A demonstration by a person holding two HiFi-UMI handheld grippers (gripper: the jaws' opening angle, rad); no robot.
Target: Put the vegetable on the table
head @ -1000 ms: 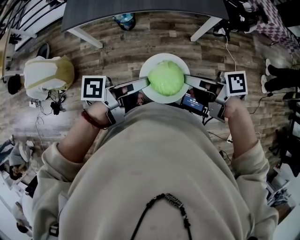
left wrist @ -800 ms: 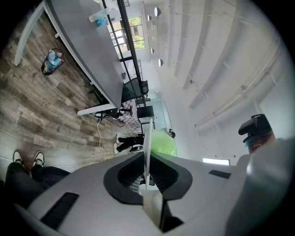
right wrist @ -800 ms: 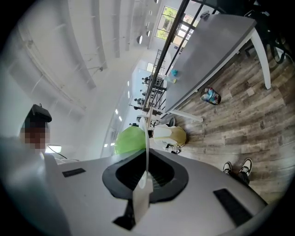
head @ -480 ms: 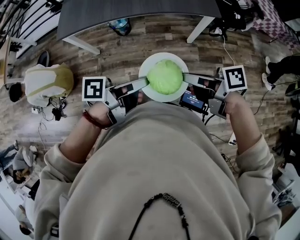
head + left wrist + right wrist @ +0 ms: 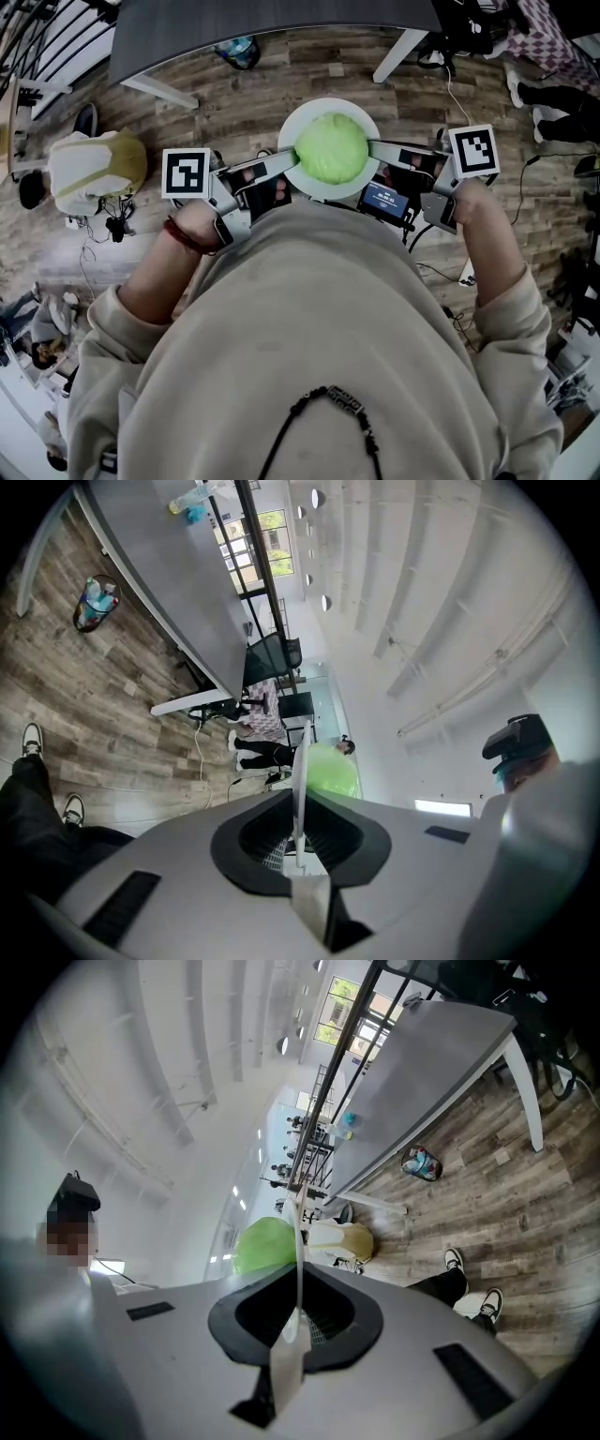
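Left gripper and right gripper clamp the plate by its rim, cabbage aboard. Seemingly mid-carry; next, lower it level onto the table.

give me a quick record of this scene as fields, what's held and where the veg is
vegetable: round green cabbage, sitting on a white plate
left hand-held gripper: shut on the plate's left rim
right hand-held gripper: shut on the plate's right rim
plate position: held in the air over the wooden floor, just in front of the person's chest
table: dark grey top, ahead of the plate
task state: cabbage not yet on the table
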